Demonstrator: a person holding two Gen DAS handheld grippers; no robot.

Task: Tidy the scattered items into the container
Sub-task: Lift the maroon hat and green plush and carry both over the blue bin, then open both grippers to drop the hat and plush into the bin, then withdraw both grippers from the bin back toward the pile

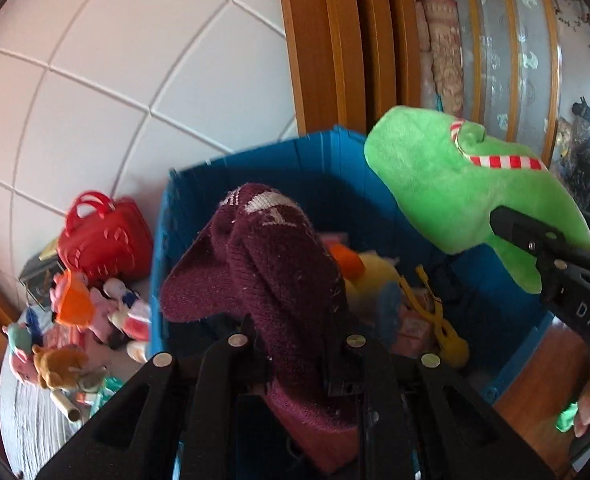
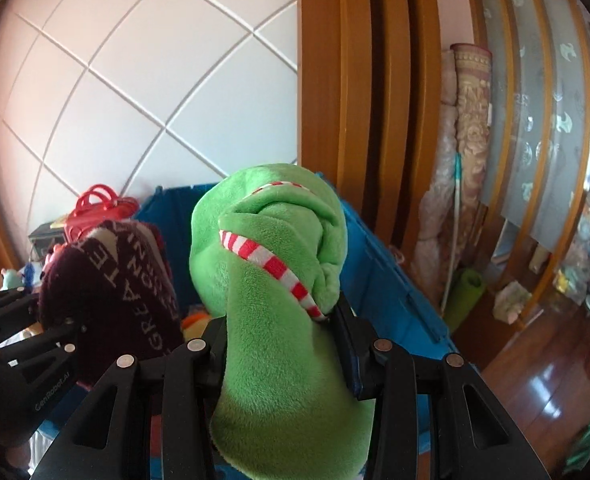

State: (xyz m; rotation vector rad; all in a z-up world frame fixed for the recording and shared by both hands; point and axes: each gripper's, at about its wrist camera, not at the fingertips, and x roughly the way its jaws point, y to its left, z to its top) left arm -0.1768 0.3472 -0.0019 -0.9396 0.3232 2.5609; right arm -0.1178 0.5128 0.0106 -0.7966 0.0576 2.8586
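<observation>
Left gripper [image 1: 295, 354] fingers clamp a maroon knit sock [image 1: 271, 264], right gripper [image 2: 281, 338] fingers a green plush slipper [image 2: 271, 280], both above the part-filled blue bin [image 1: 327, 152]; toys [image 1: 83, 320] beside it remain.

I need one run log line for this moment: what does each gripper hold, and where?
left gripper: shut on maroon knit item | right gripper: shut on green plush item | both over blue bin | not released
</observation>
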